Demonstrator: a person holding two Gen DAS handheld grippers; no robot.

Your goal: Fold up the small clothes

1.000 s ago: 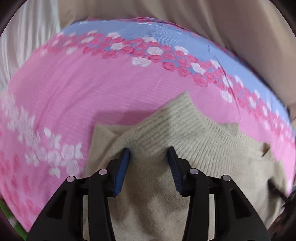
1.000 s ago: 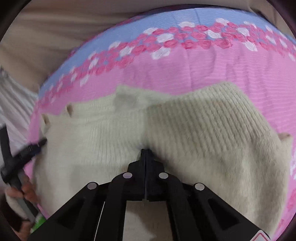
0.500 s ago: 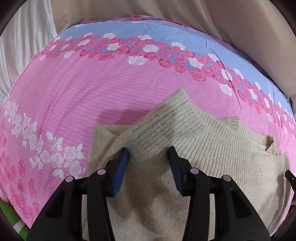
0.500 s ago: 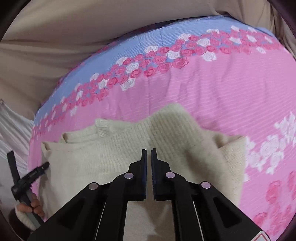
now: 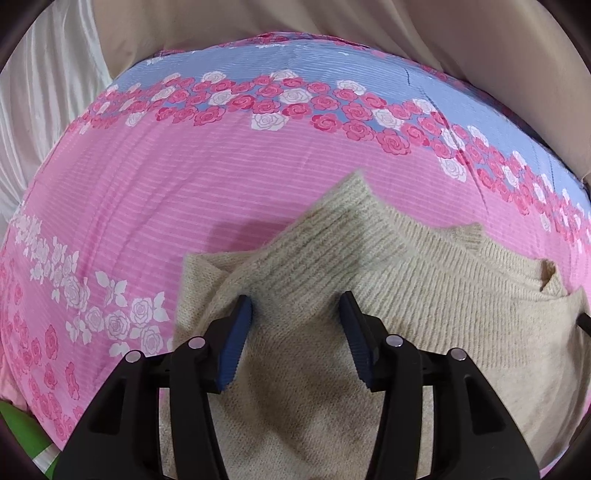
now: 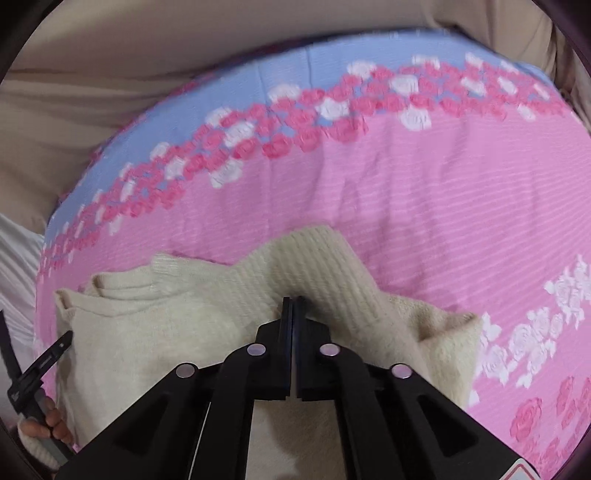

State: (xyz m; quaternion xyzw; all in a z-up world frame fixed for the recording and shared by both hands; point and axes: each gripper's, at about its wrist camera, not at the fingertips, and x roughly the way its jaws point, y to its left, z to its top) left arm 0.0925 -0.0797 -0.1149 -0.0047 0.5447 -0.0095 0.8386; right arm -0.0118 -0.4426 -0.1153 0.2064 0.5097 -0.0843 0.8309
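A small cream knit sweater (image 5: 424, 280) lies on a pink floral bedsheet (image 5: 184, 184), with a ribbed sleeve folded diagonally across its body. My left gripper (image 5: 295, 314) is open with blue pads, just above the sweater's body, holding nothing. In the right wrist view the same sweater (image 6: 177, 325) lies low in the frame, its ribbed sleeve (image 6: 317, 258) running up from my right gripper (image 6: 294, 306). The right gripper's jaws are closed together at the sleeve's base; whether cloth is pinched between them is hidden.
The sheet has a blue band with red and white roses (image 5: 295, 92) at its far edge. Beige fabric (image 5: 258, 18) lies beyond it and white cloth (image 5: 33, 110) at the left. The left gripper and the hand on it (image 6: 37, 398) show at the right view's left edge.
The right gripper opened slightly, then closed again, and has drawn back toward the sweater's right side. The sleeve now lies folded across the body. The left gripper stayed open, nearly still.
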